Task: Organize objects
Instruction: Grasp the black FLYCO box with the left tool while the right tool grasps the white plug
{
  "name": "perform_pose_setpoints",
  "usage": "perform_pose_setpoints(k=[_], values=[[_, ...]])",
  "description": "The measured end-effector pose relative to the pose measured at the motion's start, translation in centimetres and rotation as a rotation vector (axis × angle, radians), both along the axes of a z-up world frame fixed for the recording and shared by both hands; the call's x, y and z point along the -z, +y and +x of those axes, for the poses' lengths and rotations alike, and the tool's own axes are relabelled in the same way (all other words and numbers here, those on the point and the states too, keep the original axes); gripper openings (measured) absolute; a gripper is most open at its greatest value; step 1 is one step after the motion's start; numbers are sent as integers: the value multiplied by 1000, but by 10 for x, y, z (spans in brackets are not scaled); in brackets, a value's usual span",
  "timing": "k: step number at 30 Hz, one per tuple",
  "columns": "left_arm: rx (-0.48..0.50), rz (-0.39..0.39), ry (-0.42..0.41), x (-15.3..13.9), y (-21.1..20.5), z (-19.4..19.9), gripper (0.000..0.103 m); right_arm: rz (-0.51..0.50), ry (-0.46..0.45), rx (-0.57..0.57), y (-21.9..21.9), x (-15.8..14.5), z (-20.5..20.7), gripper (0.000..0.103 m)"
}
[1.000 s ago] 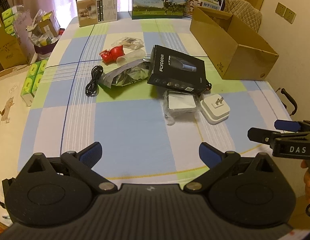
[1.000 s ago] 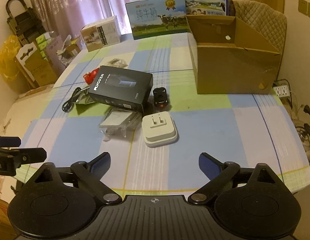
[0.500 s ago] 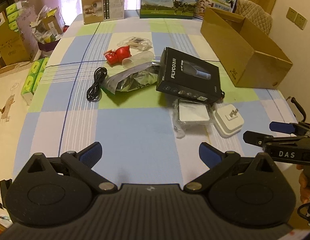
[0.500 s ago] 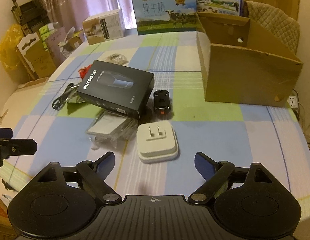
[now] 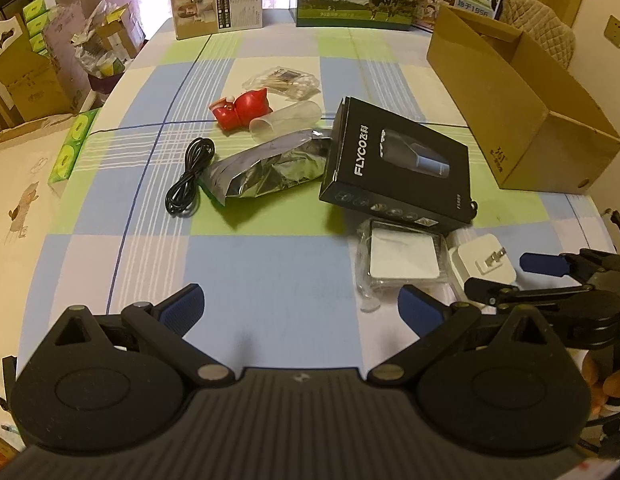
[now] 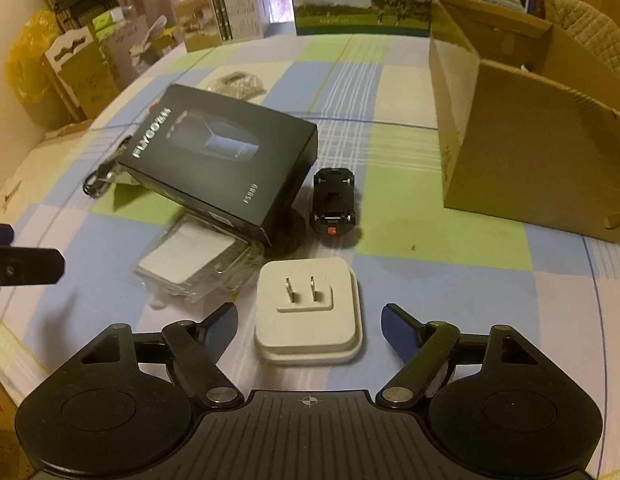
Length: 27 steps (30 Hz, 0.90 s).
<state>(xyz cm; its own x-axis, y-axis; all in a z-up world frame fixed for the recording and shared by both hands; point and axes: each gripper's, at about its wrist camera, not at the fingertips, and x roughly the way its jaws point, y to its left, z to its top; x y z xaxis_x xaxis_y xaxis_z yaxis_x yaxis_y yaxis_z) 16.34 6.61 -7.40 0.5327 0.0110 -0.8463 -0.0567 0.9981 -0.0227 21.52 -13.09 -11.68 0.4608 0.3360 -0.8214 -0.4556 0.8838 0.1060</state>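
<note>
Right tool (image 6: 309, 322) moved in, fingers apart, straddling white square plug adapter (image 6: 308, 316) dead ahead; left tool (image 5: 300, 306) apart, farther off.

Charger (image 6: 309, 316) before boxed shaver (image 6: 222, 158); toy car (image 6: 334, 202) right of it.

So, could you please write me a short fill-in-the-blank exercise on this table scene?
1. The right gripper is open around the white ____.
2. The black box reads ____.
3. The toy car sits between the black box and the ____ box.
4. The left gripper holds ____.

Missing words: plug; FLYCO; cardboard; nothing
</note>
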Motion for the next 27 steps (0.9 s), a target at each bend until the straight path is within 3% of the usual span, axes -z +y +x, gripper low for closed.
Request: perform_pose_setpoints(k=[7,13,24,27], values=[[-7,13,14,3,-6,14,102,13,26,-27,-1,9,13,60],[11,10,16,4,-18,27,102,2,20,-32,-10,4,21,59],[96,32,1,8,-56,59,102,37,-1,64,-62,-20,41,59],[85,1,11,11,-57,65,102,41,10,90,-76,-22,46,59]])
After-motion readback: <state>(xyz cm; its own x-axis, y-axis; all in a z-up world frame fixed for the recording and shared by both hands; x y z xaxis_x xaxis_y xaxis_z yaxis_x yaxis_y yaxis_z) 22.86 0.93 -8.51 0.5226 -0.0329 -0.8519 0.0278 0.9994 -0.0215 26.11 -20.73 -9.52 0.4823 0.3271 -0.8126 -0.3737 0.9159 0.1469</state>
